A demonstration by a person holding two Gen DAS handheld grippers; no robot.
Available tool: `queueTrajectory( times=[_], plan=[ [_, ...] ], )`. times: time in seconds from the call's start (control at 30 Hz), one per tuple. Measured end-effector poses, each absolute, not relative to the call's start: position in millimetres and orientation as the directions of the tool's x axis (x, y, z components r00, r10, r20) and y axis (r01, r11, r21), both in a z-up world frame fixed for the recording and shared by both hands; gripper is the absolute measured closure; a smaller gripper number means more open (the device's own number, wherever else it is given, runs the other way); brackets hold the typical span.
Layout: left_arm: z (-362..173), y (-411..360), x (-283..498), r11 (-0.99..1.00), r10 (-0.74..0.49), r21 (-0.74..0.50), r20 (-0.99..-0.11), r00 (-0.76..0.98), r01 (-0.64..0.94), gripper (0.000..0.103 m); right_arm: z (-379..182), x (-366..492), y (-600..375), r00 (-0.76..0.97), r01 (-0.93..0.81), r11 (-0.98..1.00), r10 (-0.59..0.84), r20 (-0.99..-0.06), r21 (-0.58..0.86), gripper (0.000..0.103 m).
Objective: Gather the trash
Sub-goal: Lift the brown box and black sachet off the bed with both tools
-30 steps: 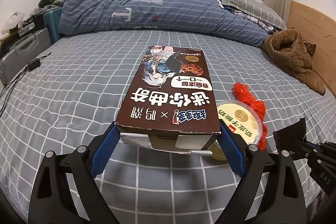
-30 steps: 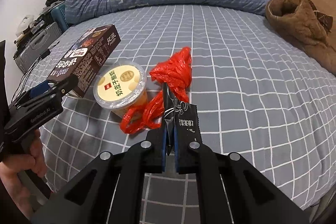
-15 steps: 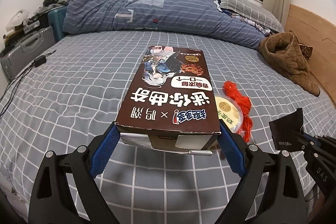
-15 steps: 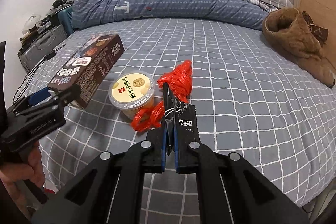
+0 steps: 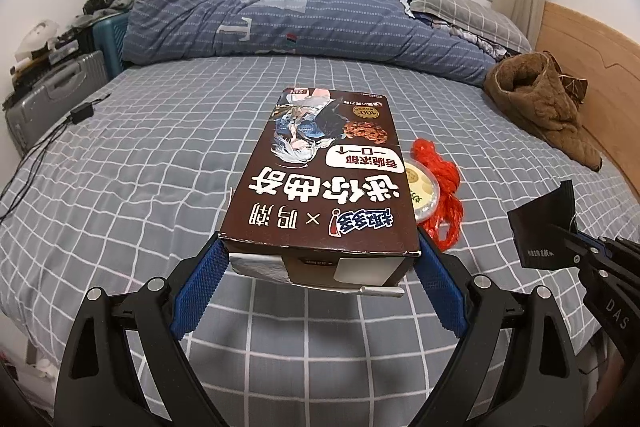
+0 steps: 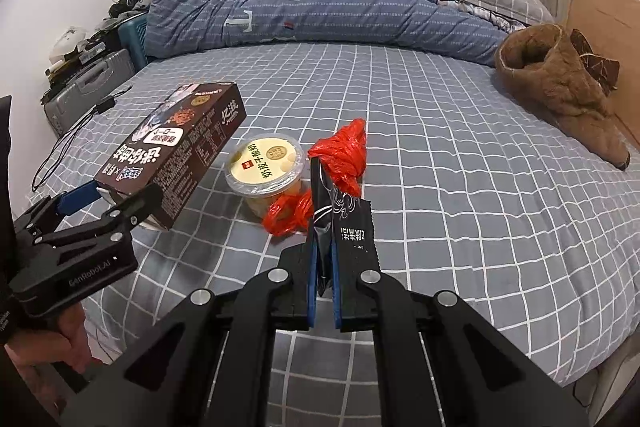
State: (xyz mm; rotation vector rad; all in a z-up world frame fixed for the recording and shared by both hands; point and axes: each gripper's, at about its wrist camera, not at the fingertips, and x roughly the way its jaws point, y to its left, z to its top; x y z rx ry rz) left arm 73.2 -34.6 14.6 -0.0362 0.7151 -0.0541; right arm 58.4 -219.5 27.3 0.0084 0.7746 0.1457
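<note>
Left gripper [image 5: 320, 267]: its blue pads squeeze the near end of the brown cookie box [image 5: 320, 183], which is held up off the bed [image 5: 120, 167].
Right gripper [image 6: 323, 267]: pinched tight on a black wrapper [image 6: 352, 223].
What changed: both grippers have pulled back and up from the bed; the trash left there looks smaller and farther off than a second ago.
Still on the bed: a pudding cup [image 6: 266, 165] with a red plastic bag [image 6: 344, 155] touching it at 3 o'clock.
What it means: two pieces are picked up, likely on their way to a bin not in view. Two remain.
</note>
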Motion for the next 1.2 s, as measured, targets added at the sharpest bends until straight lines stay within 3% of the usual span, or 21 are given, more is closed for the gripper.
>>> queueTrajectory(
  times=[1.2],
  plan=[
    [17.9,-32.5,1.7,0.997,-0.073,-0.075,-0.679,0.731,0.029,0.015,34.2,1.1,-205.6,0.694,-0.145,0.987,0.149,-0.704,0.066,0.098]
  ],
)
